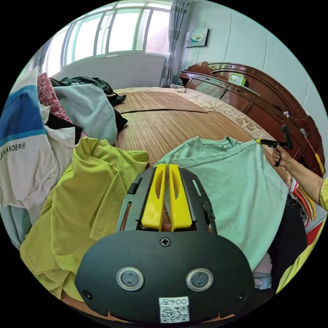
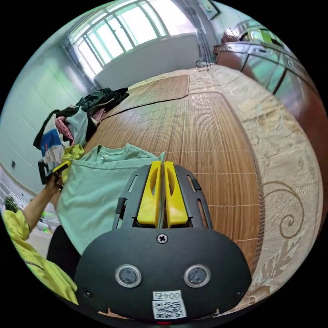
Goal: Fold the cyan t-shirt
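Note:
The cyan t-shirt (image 1: 235, 184) hangs stretched in the air over the near edge of the bed, its collar lying on the bamboo mat. My left gripper (image 1: 167, 167) is shut on one corner of its folded top edge. At the far right of this view the right gripper (image 1: 259, 141) pinches the other corner, held by a hand (image 1: 282, 156). In the right gripper view the cyan t-shirt (image 2: 99, 191) spreads to the left, with my right gripper (image 2: 162, 163) shut on its edge. The left gripper (image 2: 65, 165) grips the far corner there.
A lime-green garment (image 1: 85, 205) lies crumpled beside the shirt. A pile of clothes (image 1: 51, 112) covers the bed's left side. The bamboo mat (image 2: 191, 136) stretches bare toward the window. A dark wooden headboard (image 1: 266, 95) bounds the right side.

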